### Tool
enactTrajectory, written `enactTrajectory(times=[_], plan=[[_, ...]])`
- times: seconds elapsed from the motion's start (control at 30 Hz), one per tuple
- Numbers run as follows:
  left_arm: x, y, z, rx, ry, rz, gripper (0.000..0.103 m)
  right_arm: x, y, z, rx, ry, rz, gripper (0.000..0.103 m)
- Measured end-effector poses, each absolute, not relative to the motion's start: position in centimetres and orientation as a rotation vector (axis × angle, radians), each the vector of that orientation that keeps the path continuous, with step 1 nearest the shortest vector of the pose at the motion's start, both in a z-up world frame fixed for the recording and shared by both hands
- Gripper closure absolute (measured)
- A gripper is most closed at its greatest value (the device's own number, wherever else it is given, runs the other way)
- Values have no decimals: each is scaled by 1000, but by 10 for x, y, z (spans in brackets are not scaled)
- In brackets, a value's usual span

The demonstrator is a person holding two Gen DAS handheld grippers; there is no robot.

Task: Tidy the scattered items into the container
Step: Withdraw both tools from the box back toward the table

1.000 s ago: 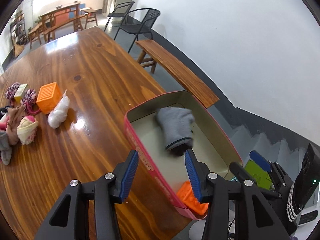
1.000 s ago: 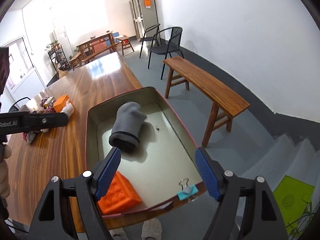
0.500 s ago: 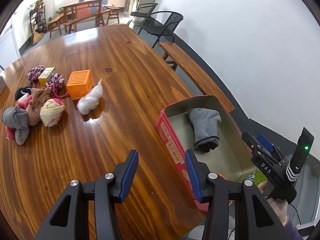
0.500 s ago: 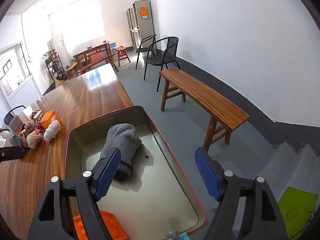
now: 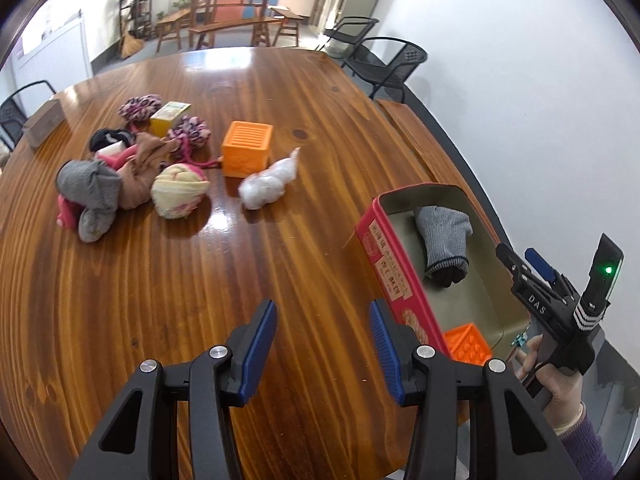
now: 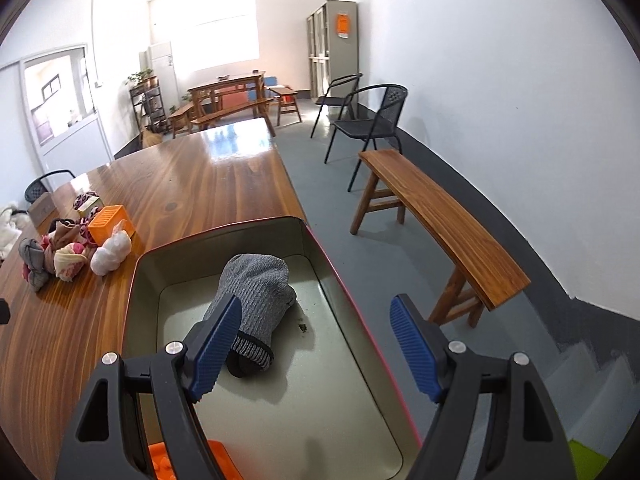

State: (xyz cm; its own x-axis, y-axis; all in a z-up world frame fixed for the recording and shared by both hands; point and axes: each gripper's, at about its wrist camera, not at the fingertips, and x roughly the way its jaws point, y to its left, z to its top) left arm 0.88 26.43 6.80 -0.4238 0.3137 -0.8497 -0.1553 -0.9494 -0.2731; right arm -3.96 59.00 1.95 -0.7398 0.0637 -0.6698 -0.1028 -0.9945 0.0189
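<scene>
Left wrist view: looks down across the wooden table point(image 5: 168, 304) toward the loose pile, with the tin at its right edge.
Left gripper point(image 5: 322, 344): blue pads stand a moderate gap apart with nothing between them, over bare wood; likely aimed at the pile for the next pick.
Scattered items: grey sock point(image 5: 90, 190), brown cloth point(image 5: 142, 172), cream and pink ball point(image 5: 180, 190), white bundle point(image 5: 268, 186) and orange crate point(image 5: 247, 148) lie close together, well apart from the tin, so each needs a carry across the table.
Container point(image 5: 384, 264): red-walled tin near the table's right edge, within reach of both hands.
Already inside: grey glove point(image 5: 442, 236) mid-tin, orange block point(image 5: 468, 342) at the near end.
Right hand point(image 5: 556, 384): grips the other tool's handle above the tin's near corner.

Right wrist view: peers into the tin from its near end.
Right gripper point(image 6: 316, 348): jaws wide, empty, over the tin point(image 6: 132, 312); judged free after a drop.
Glove point(image 6: 256, 300): lies on the tin floor, clear of the pads.
Pile point(image 6: 72, 256): on the table to the tin's left.
</scene>
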Motion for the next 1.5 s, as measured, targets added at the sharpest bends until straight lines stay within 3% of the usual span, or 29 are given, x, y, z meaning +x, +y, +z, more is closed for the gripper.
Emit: enactTrajectory(times=[0.53,0.77,0.93,1.03,1.2,1.37,1.5], plan=[[0,151,55,-1540,-542,2585,54,-146,533,15,-1173,-101,2893,23],[-22,135,54,-1541,-531,2682,54,-143,514,37,-1189,-281,2881,23],[-27,141,57,-1563,-575,2757,54,-134,495,52,-1293,-245,3066,23],[-21,148,58,-1563,-720,2803,54,-139,473,55,-1454,-202,3187,23],[-6,184,56,-1583,-784,2845,50,-126,462,43,-1531,-455,3269,23],[-1,211,51,-1632,-808,2851,50,-157,497,29,-1657,-423,3165,23],[-3,225,53,-1635,-799,2868,50,-186,498,14,-1680,-583,3116,23]])
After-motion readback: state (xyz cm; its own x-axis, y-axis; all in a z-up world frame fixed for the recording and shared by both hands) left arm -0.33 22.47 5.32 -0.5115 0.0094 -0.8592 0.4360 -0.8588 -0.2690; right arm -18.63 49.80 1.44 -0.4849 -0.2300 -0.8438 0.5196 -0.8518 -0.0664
